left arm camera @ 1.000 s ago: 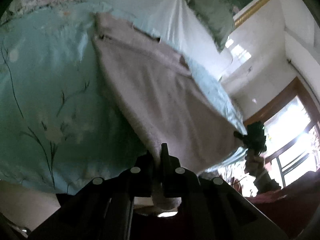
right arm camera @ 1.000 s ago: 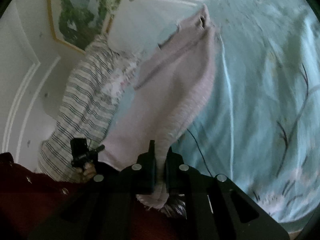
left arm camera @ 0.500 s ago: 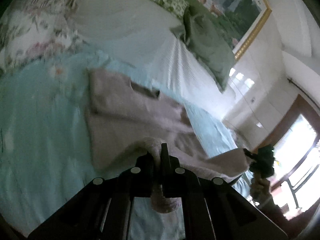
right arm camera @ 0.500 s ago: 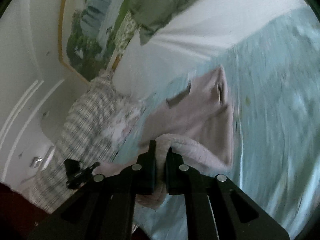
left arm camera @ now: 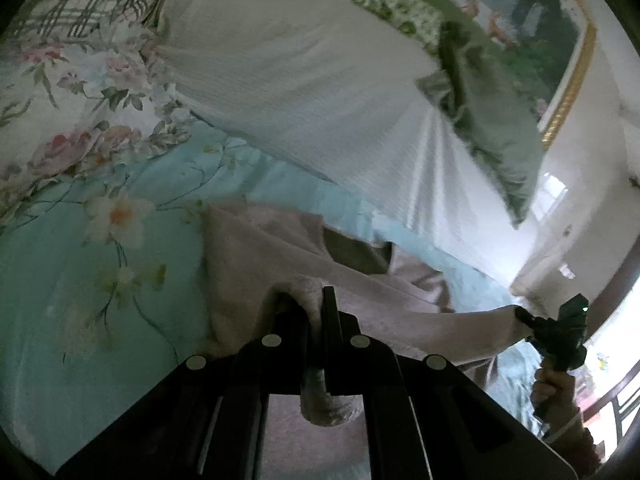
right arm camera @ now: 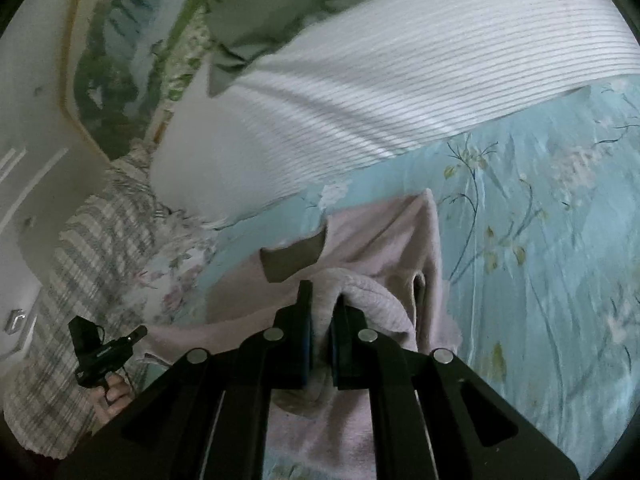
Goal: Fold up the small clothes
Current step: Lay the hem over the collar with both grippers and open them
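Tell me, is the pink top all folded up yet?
Not yet. The pink top is only spread out on the blue flowery bedsheet. Right now the left gripper and the right gripper each pinch its near edge, lifted and curling over toward the collar end. Left to do: lay that edge down flat, then make any further folds.

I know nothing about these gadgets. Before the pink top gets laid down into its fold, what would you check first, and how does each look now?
1. Left gripper pinching the pink garment: ok.
2. Right gripper pinching it too: ok.
3. Neckline end resting on the blue bedsheet: ok.
4. Landing area free of other items: ok.
5. Held edge level between grippers: cannot tell.
6. Lower layer wrinkle-free: not ok, creased.
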Demonstrator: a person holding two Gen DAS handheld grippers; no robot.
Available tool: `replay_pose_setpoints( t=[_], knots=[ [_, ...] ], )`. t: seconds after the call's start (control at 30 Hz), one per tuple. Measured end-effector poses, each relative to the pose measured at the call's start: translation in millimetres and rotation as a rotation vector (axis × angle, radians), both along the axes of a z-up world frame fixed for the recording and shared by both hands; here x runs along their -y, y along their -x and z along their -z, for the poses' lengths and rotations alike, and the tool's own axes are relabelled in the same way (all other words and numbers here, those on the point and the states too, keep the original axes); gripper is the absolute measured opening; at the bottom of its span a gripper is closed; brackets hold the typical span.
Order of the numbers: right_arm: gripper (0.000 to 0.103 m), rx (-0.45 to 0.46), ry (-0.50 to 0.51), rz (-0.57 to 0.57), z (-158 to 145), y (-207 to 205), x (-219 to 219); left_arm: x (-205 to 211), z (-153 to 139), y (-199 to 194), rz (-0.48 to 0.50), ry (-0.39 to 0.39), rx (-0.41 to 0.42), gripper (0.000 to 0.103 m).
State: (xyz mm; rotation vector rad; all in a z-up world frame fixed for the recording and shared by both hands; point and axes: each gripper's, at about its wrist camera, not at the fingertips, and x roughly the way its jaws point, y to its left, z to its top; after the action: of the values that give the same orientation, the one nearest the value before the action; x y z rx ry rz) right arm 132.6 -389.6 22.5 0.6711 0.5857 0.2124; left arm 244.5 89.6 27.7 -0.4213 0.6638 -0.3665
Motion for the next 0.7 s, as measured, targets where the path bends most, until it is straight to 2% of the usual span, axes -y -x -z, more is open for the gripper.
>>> replay_pose_setpoints(
  t=[0.1, 0.23, 0.4, 0.57, 0.7],
  knots=[
    [0.008, -0.034, 0.038, 0.010, 10, -26, -2, 1, 13, -32, -0.020, -0.035, -0.023, 0.003],
    [0.008, -0.097, 0.037, 0.039, 35, -58, 4, 4, 31, -70, -0.037, -0.076, -0.058, 0.004],
    [0.008, -0.177, 0.099, 0.052, 63, -87, -1, 11, 70, -113, -0.047, -0.142, -0.136, 0.004],
    [0.009, -0.207, 0.084, 0.067, 79, -99, 2, 12, 103, -133, -0.056, -0.158, -0.201, 0.004],
    [0.013, -0.193, 0.036, 0.074, 67, -88, 9, 7, 102, -129, -0.066, -0.148, -0.211, 0.008]
  ],
)
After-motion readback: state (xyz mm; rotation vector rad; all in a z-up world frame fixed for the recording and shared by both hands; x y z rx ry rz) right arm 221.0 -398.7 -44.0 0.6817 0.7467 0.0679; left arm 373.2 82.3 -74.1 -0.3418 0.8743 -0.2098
